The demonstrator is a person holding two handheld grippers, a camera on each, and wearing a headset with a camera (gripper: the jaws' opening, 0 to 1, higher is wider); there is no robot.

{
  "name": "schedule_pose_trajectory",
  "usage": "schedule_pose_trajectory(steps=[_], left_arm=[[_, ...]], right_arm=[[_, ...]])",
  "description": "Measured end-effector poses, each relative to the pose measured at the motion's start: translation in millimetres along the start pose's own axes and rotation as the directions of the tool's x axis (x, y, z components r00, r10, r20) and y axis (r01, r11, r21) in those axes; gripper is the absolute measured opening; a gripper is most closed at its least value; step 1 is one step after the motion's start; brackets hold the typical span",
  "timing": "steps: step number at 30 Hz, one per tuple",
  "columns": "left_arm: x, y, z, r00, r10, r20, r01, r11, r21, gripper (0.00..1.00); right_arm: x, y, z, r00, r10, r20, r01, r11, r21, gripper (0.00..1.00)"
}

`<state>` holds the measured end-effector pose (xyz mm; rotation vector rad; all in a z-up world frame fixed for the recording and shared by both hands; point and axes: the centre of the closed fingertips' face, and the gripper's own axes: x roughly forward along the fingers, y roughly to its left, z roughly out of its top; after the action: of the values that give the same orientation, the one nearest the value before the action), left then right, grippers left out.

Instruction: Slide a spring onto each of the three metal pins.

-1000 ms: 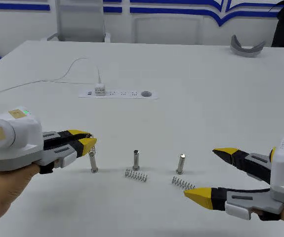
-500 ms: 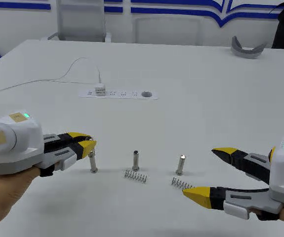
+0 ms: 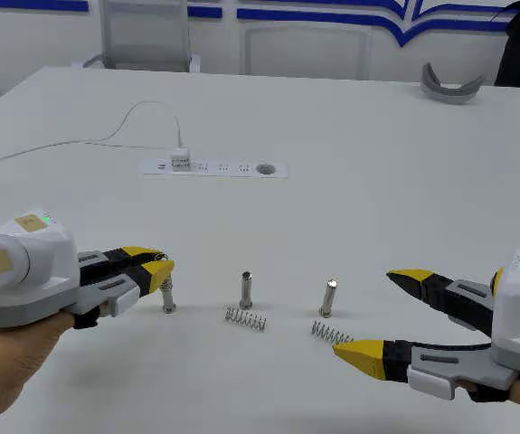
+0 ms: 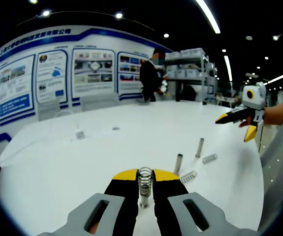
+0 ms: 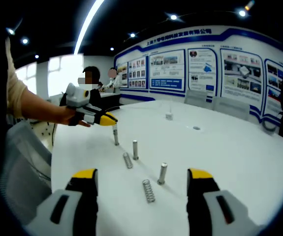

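The left tongs (image 3: 162, 267) are pressed together on a spring (image 4: 144, 180), pinching it upright between their yellow tips. The spring stands in line with the left pin (image 3: 167, 298), and in the left gripper view the pin's lower shaft shows just beneath the coils. How far the spring has gone down over the pin cannot be told.

The three metal pins stand upright in a row on the white desk (image 3: 377, 190). The middle pin (image 3: 246, 289) and the right pin (image 3: 329, 297) are both bare. A second spring (image 3: 246, 318) lies on its side just in front of the middle pin. A third spring (image 3: 330, 333) lies just in front of the right pin.

The right tongs (image 3: 364, 313) are spread wide and hold nothing. They hover low over the desk to the right of the pins, with the lower tip near the third spring but apart from it.

Farther back on the desk lies a white power strip (image 3: 214, 168) with a white cable (image 3: 106, 140) trailing off to the left.
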<state>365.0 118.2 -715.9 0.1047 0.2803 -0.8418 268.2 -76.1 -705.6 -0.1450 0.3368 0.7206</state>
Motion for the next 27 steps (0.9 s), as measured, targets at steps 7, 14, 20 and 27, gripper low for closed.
schedule_pose_trajectory(steps=[7,14,20,27], left_arm=[[2.2,-2.3,-7.5,1.0,-0.004,0.0,0.004,1.0,-0.001,0.1],[4.9,-2.7,-14.2,1.0,-0.005,-0.002,0.005,1.0,-0.003,0.1],[7.5,-3.1,-20.5,0.9999,-0.005,-0.009,0.005,1.0,0.002,0.1],[9.6,-3.2,-27.4,0.9999,-0.002,-0.015,0.002,1.0,-0.002,0.1]], right_arm=[[1.2,0.7,-2.0,1.0,0.001,-0.004,-0.001,1.0,0.006,0.75],[1.7,1.3,-3.8,1.0,0.003,-0.008,-0.003,1.0,0.009,0.75],[2.6,1.8,-4.4,0.9999,0.005,-0.01,-0.005,1.0,0.013,0.75],[5.8,3.4,-4.9,0.9998,0.012,-0.014,-0.011,1.0,0.016,0.75]])
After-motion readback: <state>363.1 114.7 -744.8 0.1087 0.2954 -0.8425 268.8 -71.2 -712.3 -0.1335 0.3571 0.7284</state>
